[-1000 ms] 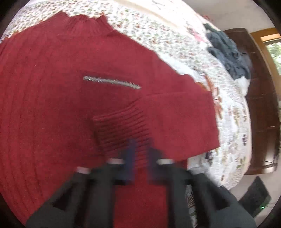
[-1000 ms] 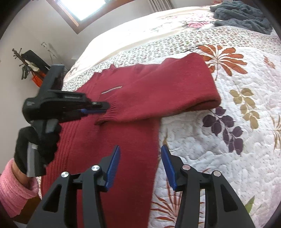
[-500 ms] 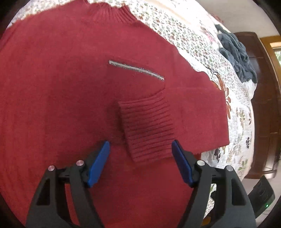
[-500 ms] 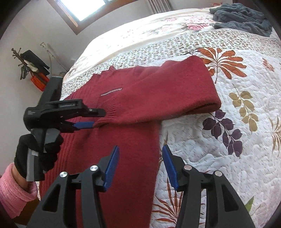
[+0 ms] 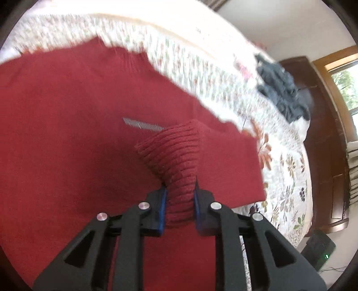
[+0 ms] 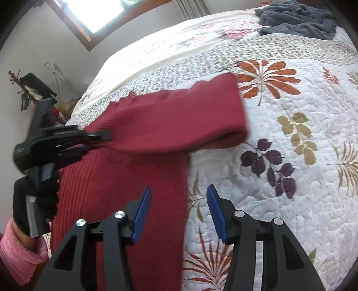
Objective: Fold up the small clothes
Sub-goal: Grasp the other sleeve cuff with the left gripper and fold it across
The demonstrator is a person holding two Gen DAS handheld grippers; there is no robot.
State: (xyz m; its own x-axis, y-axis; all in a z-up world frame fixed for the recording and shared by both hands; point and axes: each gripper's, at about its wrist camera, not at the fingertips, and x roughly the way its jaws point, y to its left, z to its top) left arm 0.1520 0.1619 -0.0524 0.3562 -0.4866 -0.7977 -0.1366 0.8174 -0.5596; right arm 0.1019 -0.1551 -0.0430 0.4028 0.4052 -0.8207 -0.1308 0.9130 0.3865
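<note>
Half a second ago the left gripper (image 5: 179,197) stood wide around the ribbed cuff (image 5: 176,156); now its blue pads have closed on it and the cuff lifts into a bunched cone off the red sweater (image 5: 67,134). The sweater lies flat on the floral quilt (image 6: 290,112), collar towards the far side of the bed, its sleeve (image 6: 179,120) folded across the chest with its long axis running from the outer fold in to the cuff at the middle, just below the silver chest stripe (image 5: 143,125). So the cuff sits right in the left claw, and that side has the sleeve; from the other camera the left gripper (image 6: 98,137) bites the sleeve's end from the sweater's left side. The right gripper (image 6: 177,210) hovers over the sweater's lower edge where it meets the quilt, jaws spread wide, holding nothing. A dark grey garment (image 6: 295,18) lies well apart at the bed's far corner.
</note>
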